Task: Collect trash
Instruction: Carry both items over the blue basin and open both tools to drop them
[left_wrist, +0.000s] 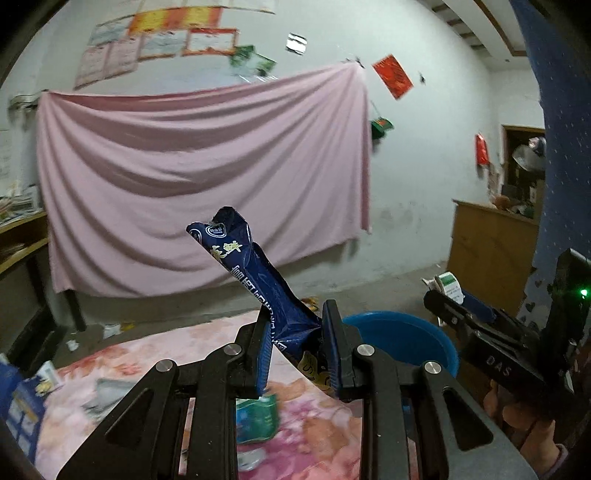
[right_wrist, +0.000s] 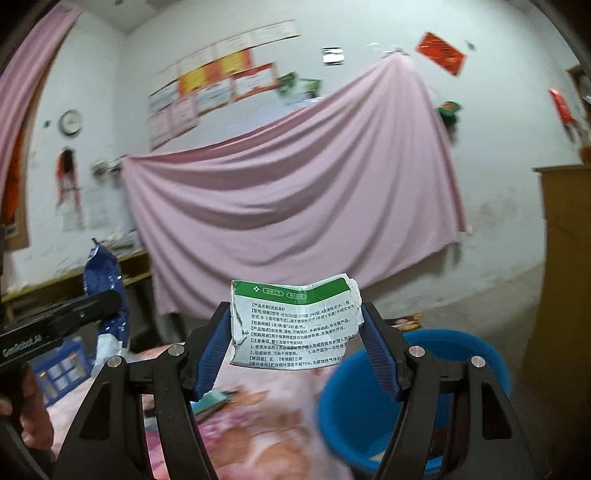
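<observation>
My left gripper (left_wrist: 297, 321) is shut on a dark blue crumpled wrapper (left_wrist: 255, 280) that sticks up and left, held above the flowered pink tablecloth (left_wrist: 129, 369). My right gripper (right_wrist: 295, 317) is shut on a white and green printed paper package (right_wrist: 293, 323), held up left of the blue basin (right_wrist: 369, 413). The basin also shows in the left wrist view (left_wrist: 399, 336), just right of my left gripper. The right gripper (left_wrist: 443, 295) with its package appears beyond the basin there. The left gripper with the blue wrapper (right_wrist: 105, 284) shows at the left of the right wrist view.
More trash lies on the tablecloth: a green packet (left_wrist: 256, 421), a grey wrapper (left_wrist: 105, 397), blue and white packaging (left_wrist: 22, 402). A pink sheet (left_wrist: 203, 177) hangs on the far wall. A wooden cabinet (left_wrist: 487, 254) stands at right, shelves (left_wrist: 22, 236) at left.
</observation>
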